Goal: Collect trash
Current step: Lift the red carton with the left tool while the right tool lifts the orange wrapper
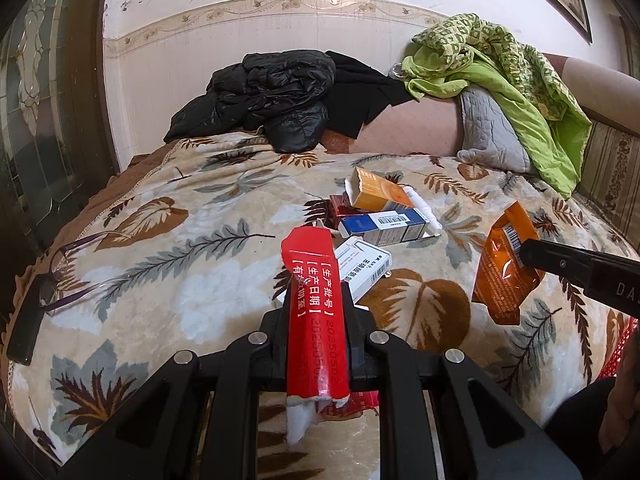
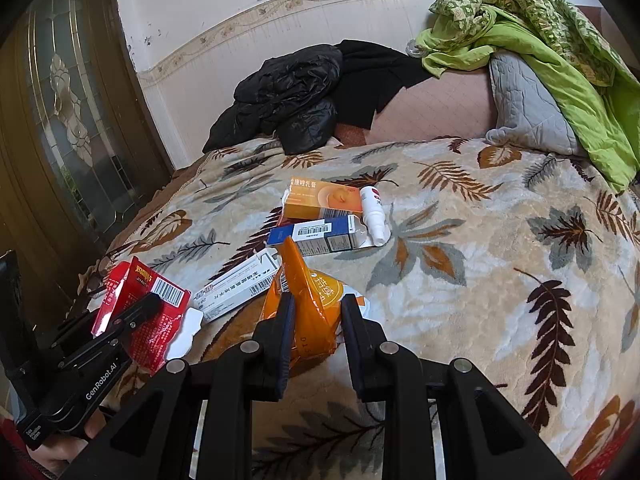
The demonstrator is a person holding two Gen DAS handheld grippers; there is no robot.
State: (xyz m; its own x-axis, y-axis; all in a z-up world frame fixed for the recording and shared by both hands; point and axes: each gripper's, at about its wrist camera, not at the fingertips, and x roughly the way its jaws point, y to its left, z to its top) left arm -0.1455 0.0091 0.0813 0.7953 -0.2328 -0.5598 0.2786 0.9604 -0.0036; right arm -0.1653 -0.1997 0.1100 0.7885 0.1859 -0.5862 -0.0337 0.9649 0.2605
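Left gripper (image 1: 318,304) clamped tight on torn red box (image 1: 314,320), lifted above leaf-print blanket (image 1: 180,280). Right gripper (image 2: 318,312) pinches orange pouch (image 2: 308,304), apparently also lifted. Remaining boxes (image 2: 316,220) mid-bed.

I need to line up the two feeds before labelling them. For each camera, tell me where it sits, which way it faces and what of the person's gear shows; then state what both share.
Left wrist: on the left gripper, looking down along its fingers across the leaf-patterned blanket; shut on a red box; the right gripper enters at right.
Right wrist: on the right gripper, same heading; shut on an orange packet; the left gripper shows at left.
Shared: orange box, blue box, white box, black jacket, green cloth.
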